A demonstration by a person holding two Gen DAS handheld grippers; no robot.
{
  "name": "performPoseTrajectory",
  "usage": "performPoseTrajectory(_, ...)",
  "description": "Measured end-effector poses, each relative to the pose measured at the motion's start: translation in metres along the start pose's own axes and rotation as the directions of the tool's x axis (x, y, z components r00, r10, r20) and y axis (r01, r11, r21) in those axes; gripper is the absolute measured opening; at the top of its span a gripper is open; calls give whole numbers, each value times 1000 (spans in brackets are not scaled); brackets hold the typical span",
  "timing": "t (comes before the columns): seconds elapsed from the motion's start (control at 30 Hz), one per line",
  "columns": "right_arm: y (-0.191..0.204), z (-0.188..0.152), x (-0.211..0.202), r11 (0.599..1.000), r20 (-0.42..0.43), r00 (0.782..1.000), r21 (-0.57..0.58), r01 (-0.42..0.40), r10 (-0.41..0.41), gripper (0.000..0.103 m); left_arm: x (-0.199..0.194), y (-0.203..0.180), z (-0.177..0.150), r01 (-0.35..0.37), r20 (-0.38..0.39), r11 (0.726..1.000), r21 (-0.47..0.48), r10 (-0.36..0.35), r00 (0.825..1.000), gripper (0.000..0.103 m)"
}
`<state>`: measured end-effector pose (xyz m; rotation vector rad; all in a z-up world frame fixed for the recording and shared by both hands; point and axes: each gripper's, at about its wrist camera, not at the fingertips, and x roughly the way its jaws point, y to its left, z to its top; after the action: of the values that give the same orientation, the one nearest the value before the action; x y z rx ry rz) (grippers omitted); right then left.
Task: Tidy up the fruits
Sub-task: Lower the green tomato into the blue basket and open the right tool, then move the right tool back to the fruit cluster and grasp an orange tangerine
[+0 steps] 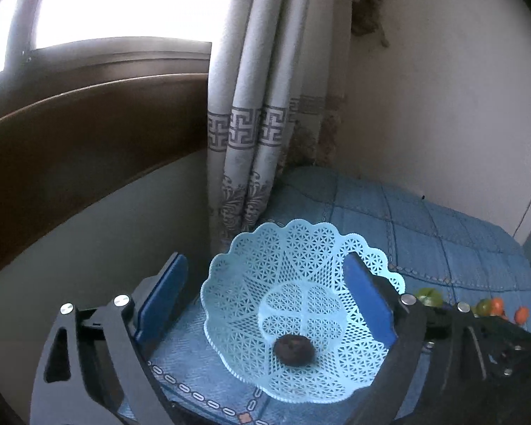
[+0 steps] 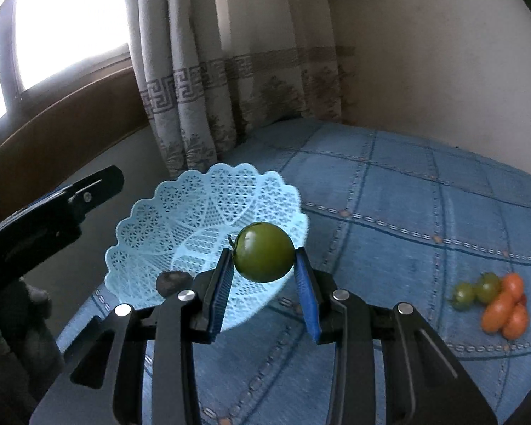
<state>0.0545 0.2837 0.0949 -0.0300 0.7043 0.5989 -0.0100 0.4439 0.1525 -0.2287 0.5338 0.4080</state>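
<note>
Left wrist: left tool [image 1: 265,297] spread wide, straddling basket [image 1: 302,310] on blue cloth [image 1: 442,233]; one dark fruit [image 1: 294,350] inside.

Right wrist: right tool [image 2: 263,258] pinching green fruit [image 2: 263,252] above basket rim, not yet dropped. Pile [image 2: 495,301] waiting, well apart; mostly undone.

Fruit pile [image 2: 495,301] right of basket [image 2: 201,205]
</note>
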Motion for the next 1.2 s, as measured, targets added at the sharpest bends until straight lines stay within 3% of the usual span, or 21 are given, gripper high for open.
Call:
performPoseTrajectory(0.17, 4, 9, 13, 1000, -5, 1000, -1, -4, 4, 37, 8, 2, -1, 1, -21, 1000, -25, -2, 1000, 98)
performPoseTrajectory(0.2, 4, 10, 14, 1000, -6, 1000, 3, -6, 6, 42, 8, 4, -1, 2, -24, 999, -32, -3, 1000, 98)
performPoseTrajectory(0.23, 3, 10, 14, 1000, -5, 1000, 9, -8, 9, 56, 9, 5, -1, 3, -28, 999, -39, -5, 1000, 99)
performPoseTrajectory(0.3, 0, 8, 10, 1000, 15, 1000, 30, 0, -1, 69, 10, 8, 0, 4, -30, 999, -51, -6, 1000, 100)
performPoseTrajectory(0.8, -25, -13, -2, 991, 9, 998, 122, 53, -55, 69, 8, -5, 0, 36, -42, 999, -40, -38, 998, 100)
performPoseTrajectory(1.2, -69, -30, -27, 972, 6, 987, 179, 155, -159, 69, -4, -17, -1, 80, -22, 997, -13, -80, 997, 100)
